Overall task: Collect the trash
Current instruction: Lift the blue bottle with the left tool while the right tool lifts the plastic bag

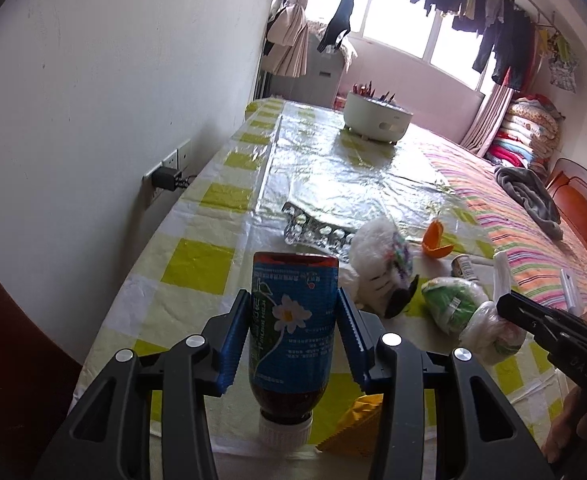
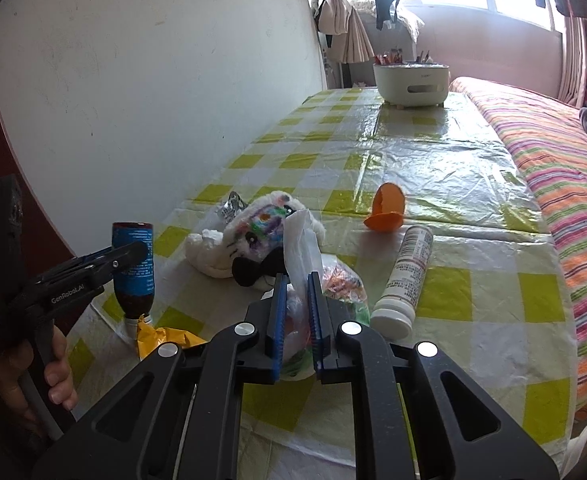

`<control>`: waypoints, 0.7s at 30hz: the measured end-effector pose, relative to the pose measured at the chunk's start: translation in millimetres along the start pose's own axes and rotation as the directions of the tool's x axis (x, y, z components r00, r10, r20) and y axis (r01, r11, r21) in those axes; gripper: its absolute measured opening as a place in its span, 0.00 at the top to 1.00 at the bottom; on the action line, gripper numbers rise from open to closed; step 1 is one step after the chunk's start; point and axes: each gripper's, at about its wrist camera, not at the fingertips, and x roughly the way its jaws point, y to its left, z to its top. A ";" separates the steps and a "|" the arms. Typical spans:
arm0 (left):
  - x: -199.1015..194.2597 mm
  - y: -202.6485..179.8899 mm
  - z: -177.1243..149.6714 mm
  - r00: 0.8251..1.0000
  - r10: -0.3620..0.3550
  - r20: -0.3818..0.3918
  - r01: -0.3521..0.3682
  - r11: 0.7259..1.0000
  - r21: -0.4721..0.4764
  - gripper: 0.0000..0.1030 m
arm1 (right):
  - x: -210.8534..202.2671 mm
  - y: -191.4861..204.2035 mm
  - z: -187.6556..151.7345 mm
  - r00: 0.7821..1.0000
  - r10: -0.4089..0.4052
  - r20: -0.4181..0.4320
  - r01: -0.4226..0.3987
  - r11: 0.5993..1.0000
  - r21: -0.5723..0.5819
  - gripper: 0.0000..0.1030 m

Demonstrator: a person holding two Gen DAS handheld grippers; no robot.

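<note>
Two grippers are working: my left gripper (image 1: 289,340) is clamping one upside-down brown bottle (image 1: 293,320), its cap touching the table (image 1: 197,264), while my right gripper (image 2: 296,320) is pinching one plastic bag (image 2: 301,240) of scraps nearly shut. I'm judging the thin bag could be slipping or tearing if lifted. Waiting nearby: one white bottle (image 2: 407,280), one orange peel (image 2: 387,208), one yellow wrapper (image 2: 161,338).

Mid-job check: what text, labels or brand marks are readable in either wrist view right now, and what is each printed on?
"GenRobot.AI": on the left gripper, seen from the right wrist.
"Data Acquisition System": small print on the same gripper's body, only just legible.
Blue bottle: dense printed label with a flower, too blurred to read.
White bottle: fine print, too small to read.
White container: faint mark, unreadable.
</note>
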 end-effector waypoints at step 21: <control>-34.8 -44.4 5.2 0.995 -0.046 0.091 0.042 0.998 0.050 0.59 | -58.6 -28.4 -3.4 0.995 -0.030 0.096 0.028 0.999 0.022 0.90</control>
